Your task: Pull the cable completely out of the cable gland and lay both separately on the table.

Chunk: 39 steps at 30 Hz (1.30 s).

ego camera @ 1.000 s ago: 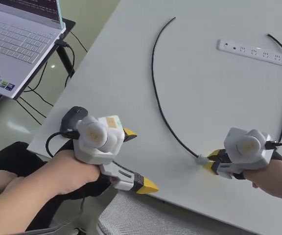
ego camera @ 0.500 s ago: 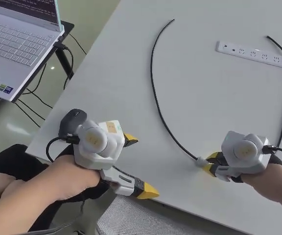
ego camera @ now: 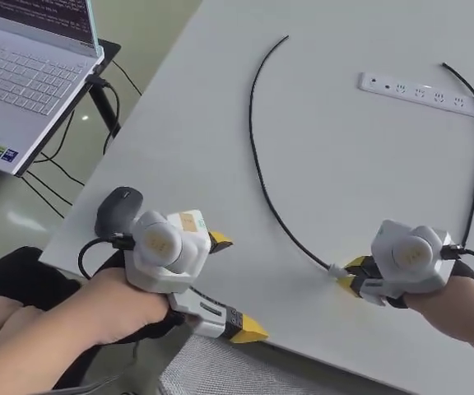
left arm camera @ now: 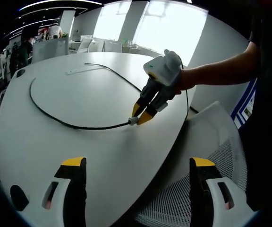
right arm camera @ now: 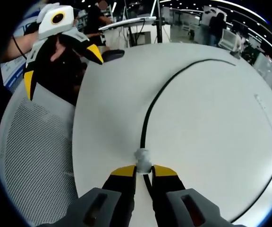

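Status: nothing separated yet. The surface [ego camera: 179,148] carries the long black cable [ego camera: 257,164], which arcs from top centre of the head view down to lower right. There it runs into the small white gland [ego camera: 336,269], so the gland is on the cable, near its end.

- Right hand-held gripper [ego camera: 350,273], lower right: jaws drawn in narrow around the short cable tail just behind the gland. In the right gripper view the gland sits at the tips. Looks clamped on the cable, though a sliver of gap shows.
- Left hand-held gripper [ego camera: 235,286], lower left at the surface edge: jaws spread wide, holding nothing, well apart from the gland.

Left to do, as I read it: get a hold on the gland, pull the full cable length through, then lay both down apart. That's essentially the whole job.

Writing: none legible.
- Laptop [ego camera: 23,90], upper left: screen text and palm-rest stickers too small to read.
- Power strip [ego camera: 422,89], upper right: no readable marking.
- Mouse [ego camera: 118,210]: plain.
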Available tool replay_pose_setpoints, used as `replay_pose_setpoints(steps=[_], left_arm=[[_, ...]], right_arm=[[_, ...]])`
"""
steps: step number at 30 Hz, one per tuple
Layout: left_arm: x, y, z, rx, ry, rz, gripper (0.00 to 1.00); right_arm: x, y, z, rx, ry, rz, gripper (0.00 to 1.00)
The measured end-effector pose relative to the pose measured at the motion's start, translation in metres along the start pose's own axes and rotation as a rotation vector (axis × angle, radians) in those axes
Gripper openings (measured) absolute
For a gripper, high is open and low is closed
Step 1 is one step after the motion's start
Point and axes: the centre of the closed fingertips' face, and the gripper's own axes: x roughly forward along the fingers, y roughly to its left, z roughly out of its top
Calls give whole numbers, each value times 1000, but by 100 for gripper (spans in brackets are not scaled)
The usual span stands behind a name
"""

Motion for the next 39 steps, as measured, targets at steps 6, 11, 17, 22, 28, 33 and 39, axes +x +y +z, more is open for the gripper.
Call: replay_pose_setpoints(steps=[6, 11, 17, 22, 28, 33, 39], left_arm=[[5, -5, 12, 8, -19, -7, 90], [12, -10, 19, 18, -24, -13, 90], [19, -21, 30, 36, -31, -22, 89], [25, -28, 40, 44, -43, -29, 89], [34, -39, 54, 58, -56, -33, 88], [40, -45, 68, 62, -84, -30, 87], [44, -53, 83, 86, -93, -24, 87]], right_arm=[[-15, 3, 8, 11, -37, 0, 7], [-27, 8, 9, 9, -49, 5, 7], [-44, 15, 12, 23, -64, 27, 7], [-57, 22, 16, 5, -73, 37, 6], [-73, 32, 18, -19, -80, 58, 6], [-85, 39, 16, -38, -78, 79, 6], [-99, 40, 22, -61, -94, 74, 6]])
